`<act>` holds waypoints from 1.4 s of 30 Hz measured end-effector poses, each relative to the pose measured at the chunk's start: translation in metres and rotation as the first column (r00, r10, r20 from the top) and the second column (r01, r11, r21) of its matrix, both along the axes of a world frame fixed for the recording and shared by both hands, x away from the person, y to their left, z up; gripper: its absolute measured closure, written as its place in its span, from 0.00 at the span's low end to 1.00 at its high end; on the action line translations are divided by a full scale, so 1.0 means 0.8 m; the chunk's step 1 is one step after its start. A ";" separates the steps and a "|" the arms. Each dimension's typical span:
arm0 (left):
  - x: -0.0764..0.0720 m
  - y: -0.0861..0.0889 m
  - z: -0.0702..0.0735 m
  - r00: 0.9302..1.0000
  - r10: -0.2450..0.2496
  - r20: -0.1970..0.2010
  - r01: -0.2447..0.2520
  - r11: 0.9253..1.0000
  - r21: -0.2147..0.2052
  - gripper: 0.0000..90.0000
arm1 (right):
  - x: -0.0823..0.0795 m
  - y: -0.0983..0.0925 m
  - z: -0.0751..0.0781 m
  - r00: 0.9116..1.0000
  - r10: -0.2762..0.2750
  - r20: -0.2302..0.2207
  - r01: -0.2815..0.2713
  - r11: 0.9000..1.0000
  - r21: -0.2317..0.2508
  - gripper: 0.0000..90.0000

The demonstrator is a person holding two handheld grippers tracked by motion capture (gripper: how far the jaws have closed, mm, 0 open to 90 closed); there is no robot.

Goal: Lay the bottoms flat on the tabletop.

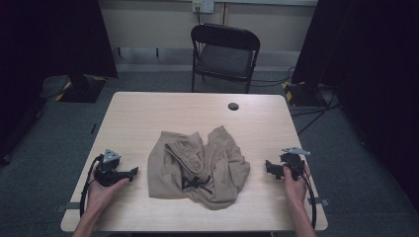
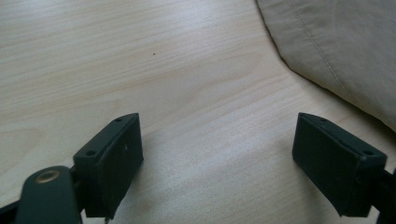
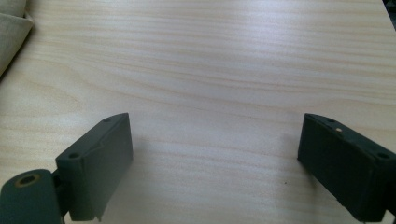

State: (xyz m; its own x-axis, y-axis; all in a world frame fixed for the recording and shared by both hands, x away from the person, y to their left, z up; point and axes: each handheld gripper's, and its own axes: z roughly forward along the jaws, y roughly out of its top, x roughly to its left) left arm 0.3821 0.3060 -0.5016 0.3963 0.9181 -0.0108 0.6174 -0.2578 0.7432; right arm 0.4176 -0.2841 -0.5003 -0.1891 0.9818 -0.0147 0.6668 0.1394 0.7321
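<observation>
Two grippers rest on the bench, both spread wide and holding nothing: left gripper [image 1: 132, 173] by the left edge, right gripper [image 1: 271, 168] by the right edge. Crumpled tan shorts [image 1: 197, 168] lie between them, nearer the front edge, touching neither.

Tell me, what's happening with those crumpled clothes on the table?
A person sits at a wooden table with a claw in each hand. Crumpled khaki shorts with a black drawstring lie in the middle. The left claw and right claw rest on the table on either side of them, both open and empty, pointing inward. Nothing has been picked up yet.
</observation>
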 end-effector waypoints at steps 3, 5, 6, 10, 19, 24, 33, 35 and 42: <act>0.000 0.000 0.000 1.000 0.004 -0.001 -0.004 1.000 0.004 0.19 | 0.000 0.000 0.000 1.000 0.000 0.000 0.000 1.000 0.000 0.10; 0.001 0.000 0.002 1.000 0.004 -0.006 -0.003 1.000 0.015 0.21 | 0.000 0.000 0.000 1.000 0.001 0.000 -0.001 1.000 -0.002 0.11; 0.001 -0.001 0.002 1.000 0.013 -0.007 -0.013 1.000 0.002 0.22 | 0.000 0.000 0.000 1.000 0.000 0.000 0.000 1.000 0.000 0.11; 0.001 0.001 0.003 1.000 0.015 -0.008 -0.015 1.000 0.002 0.26 | 0.000 0.000 0.000 1.000 0.002 0.000 -0.002 1.000 -0.003 0.11; -0.002 -0.015 0.021 0.999 -0.053 -0.004 0.052 0.996 -0.068 0.34 | -0.002 0.006 0.004 0.998 0.067 0.004 -0.067 0.998 0.015 0.23; -0.007 -0.026 0.040 0.995 -0.082 0.057 0.089 0.987 -0.135 0.38 | -0.008 0.016 0.016 0.991 0.129 0.031 -0.130 0.990 0.045 0.24; 0.005 -0.061 0.048 0.982 -0.180 0.055 0.185 0.977 -0.102 0.43 | -0.008 0.061 0.058 0.950 0.289 0.115 -0.299 0.951 0.075 0.28; 0.011 -0.069 0.050 0.981 -0.187 0.056 0.192 0.974 -0.117 0.43 | -0.004 0.079 0.066 0.939 0.324 0.117 -0.334 0.940 0.072 0.28; 0.036 -0.101 0.050 0.969 -0.242 0.039 0.246 0.959 -0.141 0.45 | 0.009 0.128 0.066 0.895 0.435 0.096 -0.443 0.891 0.096 0.31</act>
